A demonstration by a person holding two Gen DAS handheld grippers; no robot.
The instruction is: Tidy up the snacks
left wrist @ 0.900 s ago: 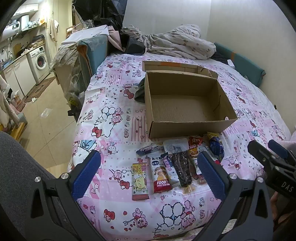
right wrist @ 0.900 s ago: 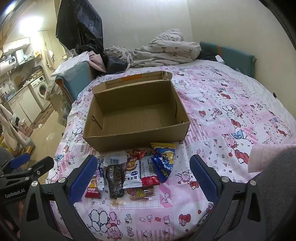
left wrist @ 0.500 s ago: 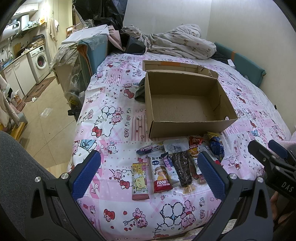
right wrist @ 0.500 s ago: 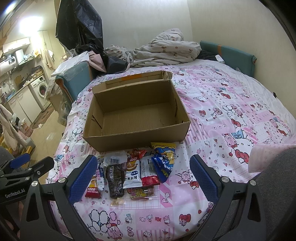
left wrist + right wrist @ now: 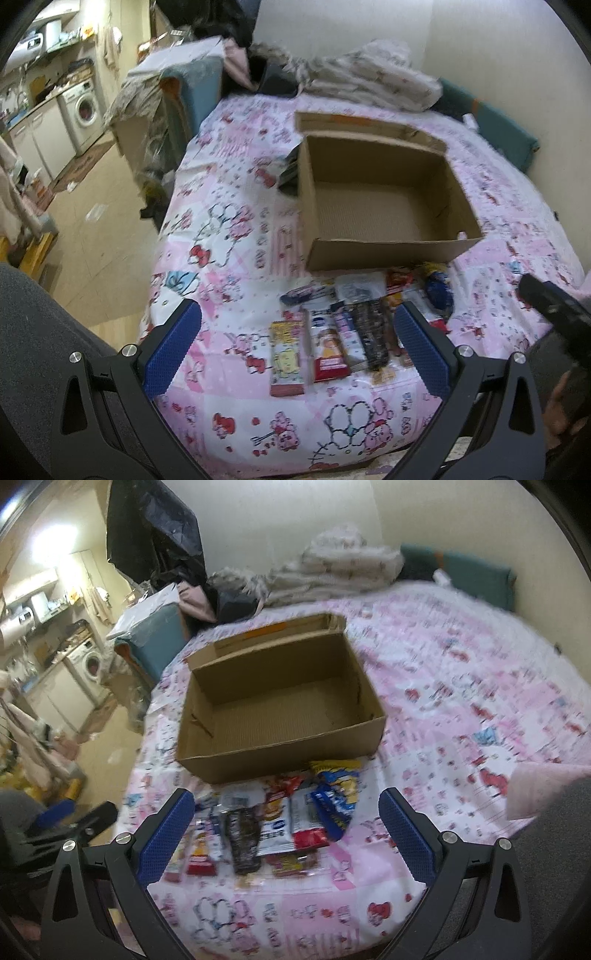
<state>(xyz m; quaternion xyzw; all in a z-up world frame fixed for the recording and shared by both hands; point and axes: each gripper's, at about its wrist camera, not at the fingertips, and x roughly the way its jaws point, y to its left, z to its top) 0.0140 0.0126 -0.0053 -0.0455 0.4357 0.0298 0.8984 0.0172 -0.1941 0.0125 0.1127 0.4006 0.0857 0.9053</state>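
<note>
Both grippers, left point(image 5: 297, 349) and right point(image 5: 286, 830), hover jaws wide apart and holding nothing above the snack packets point(image 5: 269, 819) lying on the pink bedsheet point(image 5: 461, 709), just before the empty cardboard box point(image 5: 277, 753).

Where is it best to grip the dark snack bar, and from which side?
Probably across the middle of the dark snack bar, from above, fingers on its long edges: it lies flat, long and narrow, with packets close on both sides. The open right gripper looks nearest.
</note>
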